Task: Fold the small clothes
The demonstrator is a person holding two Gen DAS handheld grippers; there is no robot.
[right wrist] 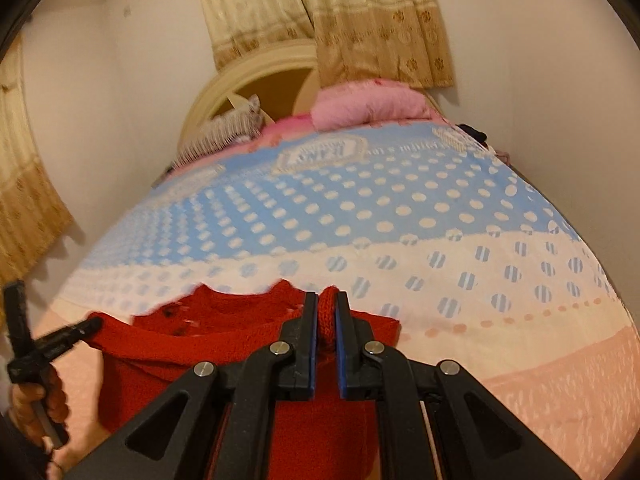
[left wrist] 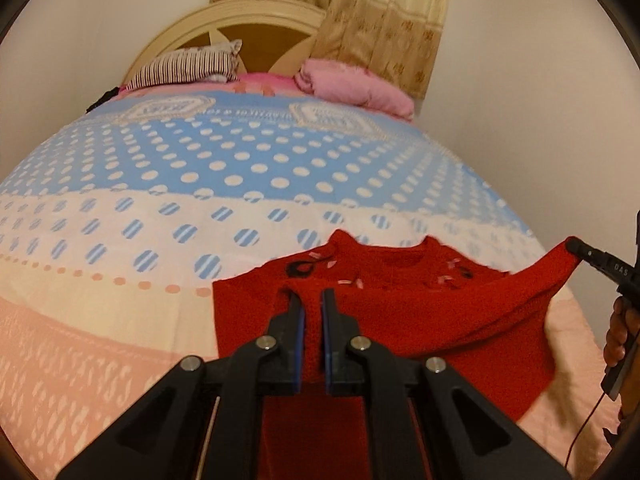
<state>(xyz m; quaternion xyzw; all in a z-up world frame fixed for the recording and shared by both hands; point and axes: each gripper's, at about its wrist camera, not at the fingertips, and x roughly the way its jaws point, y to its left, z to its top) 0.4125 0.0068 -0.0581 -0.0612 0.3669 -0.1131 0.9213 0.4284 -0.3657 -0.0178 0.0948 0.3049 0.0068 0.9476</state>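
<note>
- Red sweater [left wrist: 400, 320] was at the near end of the bed [left wrist: 200, 184], collar pointing toward the headboard [left wrist: 208, 20].
- Left gripper [left wrist: 313, 312] and right gripper [right wrist: 327, 312] were each clamped on a bottom corner, hem stretched between them.

The sweater [left wrist: 420, 320] was seen to be a coarse, fuzzy red knit. The left gripper [left wrist: 313, 300] and right gripper [right wrist: 327, 300] were made of matt black plastic with shiny metal pins. The bedspread [left wrist: 200, 184] was smooth printed cloth, the headboard [left wrist: 224, 16] glossy painted wood.
</note>
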